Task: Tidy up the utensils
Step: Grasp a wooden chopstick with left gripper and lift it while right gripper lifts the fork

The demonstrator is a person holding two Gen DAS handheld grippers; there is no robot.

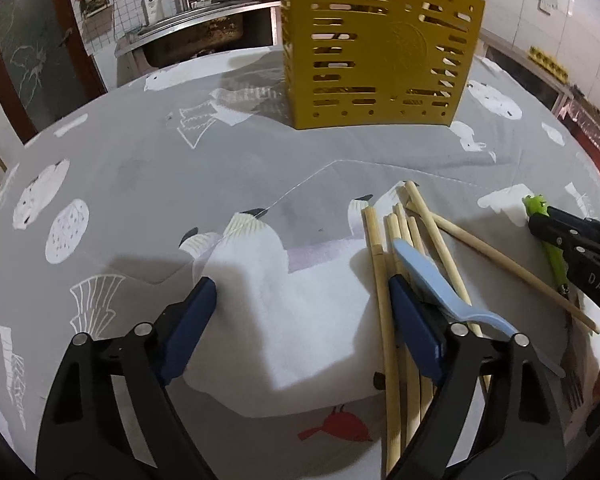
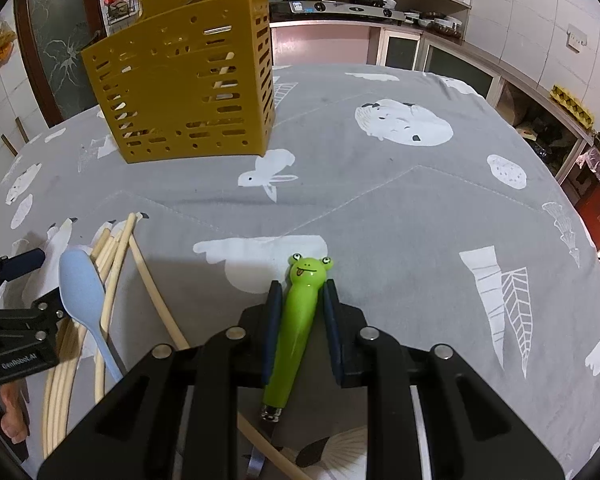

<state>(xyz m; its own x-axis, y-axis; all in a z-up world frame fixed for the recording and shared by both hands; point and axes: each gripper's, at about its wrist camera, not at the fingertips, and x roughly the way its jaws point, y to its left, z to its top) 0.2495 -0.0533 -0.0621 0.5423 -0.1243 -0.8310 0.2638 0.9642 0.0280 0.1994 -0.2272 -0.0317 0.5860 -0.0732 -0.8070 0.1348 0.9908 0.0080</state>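
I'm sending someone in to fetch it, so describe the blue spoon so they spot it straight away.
On the grey patterned tablecloth, in front of the yellow slotted utensil holder, lies a bundle of pale wooden chopsticks. The light blue spoon rests on top of them, the only blue, broad-bowled piece there.

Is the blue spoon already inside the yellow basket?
No, the blue spoon lies on the tablecloth across the chopsticks, well short of the yellow basket.
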